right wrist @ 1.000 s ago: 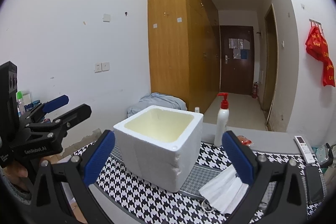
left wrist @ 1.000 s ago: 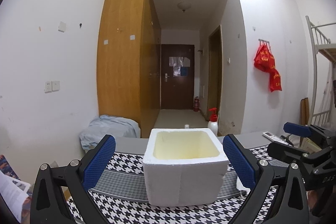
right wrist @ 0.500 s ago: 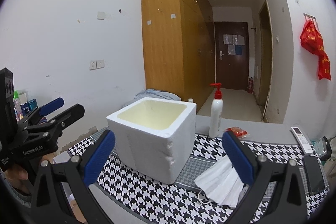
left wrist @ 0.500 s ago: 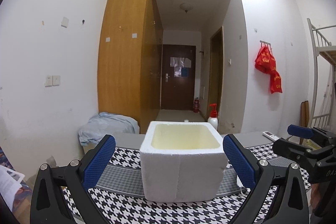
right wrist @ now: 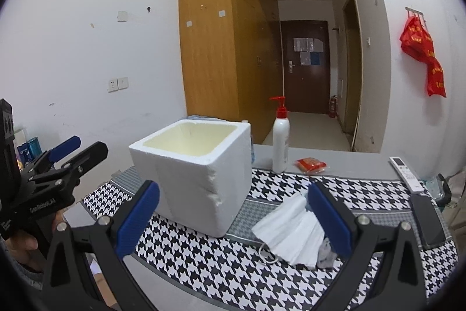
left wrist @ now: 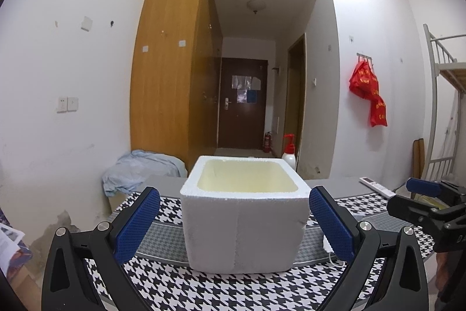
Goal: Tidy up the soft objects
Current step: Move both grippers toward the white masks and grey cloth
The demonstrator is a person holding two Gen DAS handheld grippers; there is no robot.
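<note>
A white foam box (right wrist: 193,172) stands open and upright on a houndstooth cloth (right wrist: 209,261); just beside its right corner lies a white face mask (right wrist: 291,232), pleats fanned, ear loop trailing toward the near edge; the box appears empty from what shows of its inside. The right gripper (right wrist: 233,219) hangs near the mask with its jaws spread wide and nothing between them; the left gripper (left wrist: 234,225) faces the box squarely, jaws equally wide and empty.

The likely step is picking up the mask and dropping it into the box; several things could spoil it. The mask is thin and flat, so the fingers may close on the cloth as well and drag it; a grab at one pleat may let the rest unfold and catch the box rim; the box looks light, and a nudge could shove it toward the pump bottle (right wrist: 281,140) behind.
</note>
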